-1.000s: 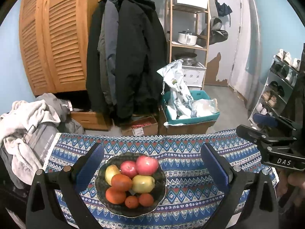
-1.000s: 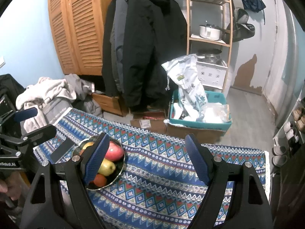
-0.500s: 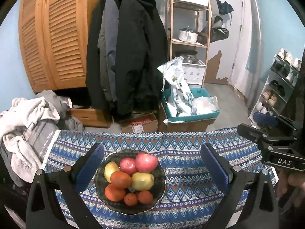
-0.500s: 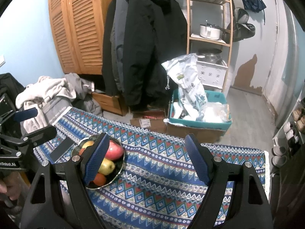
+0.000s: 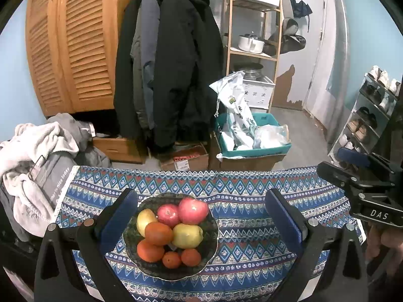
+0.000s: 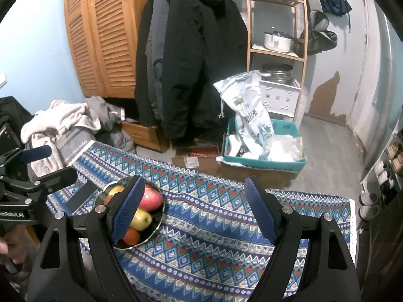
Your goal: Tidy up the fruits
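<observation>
I see a round dark bowl (image 5: 209,229) of smooth red apples (image 5: 193,211), yellow pears and oranges on the woven, zigzag-patterned cloth (image 5: 252,241) near the surface's left edge. My left tool (image 5: 201,224) is spread, straddling the bowl; my right tool (image 6: 194,214) is spread, empty, the bowl at its left finger.

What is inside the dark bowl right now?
The bowl holds two red apples, two yellow fruits and four orange fruits, piled. Anything beneath the pile, and the bowl's bottom, is covered.
</observation>
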A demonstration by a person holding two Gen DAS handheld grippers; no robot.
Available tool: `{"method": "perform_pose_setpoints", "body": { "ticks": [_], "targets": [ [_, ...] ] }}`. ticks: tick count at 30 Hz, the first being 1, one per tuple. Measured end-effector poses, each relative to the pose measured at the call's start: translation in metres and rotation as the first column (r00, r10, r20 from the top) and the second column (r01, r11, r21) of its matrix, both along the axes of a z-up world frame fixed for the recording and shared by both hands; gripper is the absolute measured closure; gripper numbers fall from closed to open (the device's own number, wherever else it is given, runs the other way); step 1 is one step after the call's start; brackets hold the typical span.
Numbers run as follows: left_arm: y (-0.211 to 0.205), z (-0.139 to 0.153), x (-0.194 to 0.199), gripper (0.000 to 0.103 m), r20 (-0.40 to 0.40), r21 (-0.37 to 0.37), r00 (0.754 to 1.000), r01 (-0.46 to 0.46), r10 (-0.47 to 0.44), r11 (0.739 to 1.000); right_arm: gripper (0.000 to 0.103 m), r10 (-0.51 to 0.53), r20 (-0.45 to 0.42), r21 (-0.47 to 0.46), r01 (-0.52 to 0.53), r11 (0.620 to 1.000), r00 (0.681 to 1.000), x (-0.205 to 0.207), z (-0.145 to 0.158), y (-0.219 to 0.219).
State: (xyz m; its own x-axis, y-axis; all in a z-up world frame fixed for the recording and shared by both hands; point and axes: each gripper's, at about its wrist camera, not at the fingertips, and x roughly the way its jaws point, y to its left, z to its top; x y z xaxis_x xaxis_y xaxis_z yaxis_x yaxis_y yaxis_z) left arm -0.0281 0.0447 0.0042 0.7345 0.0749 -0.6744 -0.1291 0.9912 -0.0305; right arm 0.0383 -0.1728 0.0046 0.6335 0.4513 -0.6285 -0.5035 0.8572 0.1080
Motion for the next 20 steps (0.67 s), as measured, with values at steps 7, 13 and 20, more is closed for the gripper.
{"method": "perform_pose_setpoints", "body": {
  "ticks": [7,13,20],
  "targets": [
    [-0.0003,-0.0002,0.0008,0.001,-0.005,-0.006,1.0,0.001,-0.001,1.0,0.023,0.009,-0.005,-0.006,-0.009,1.0,1.0,0.0003,-0.0003,0.0004],
    [-0.0004,-0.0011,0.0015,0.001,-0.009,-0.005,1.0,-0.003,0.003,1.0,0.023,0.007,-0.005,-0.004,-0.007,1.0,1.0,0.0001,-0.0005,0.0008],
    [-0.0011,-0.0025,0.0017,0.001,-0.016,0.004,1.0,0.004,-0.004,1.0,0.023,0.009,-0.005,-0.006,-0.009,1.0,1.0,0.0002,-0.0003,0.0009]
  ]
}}
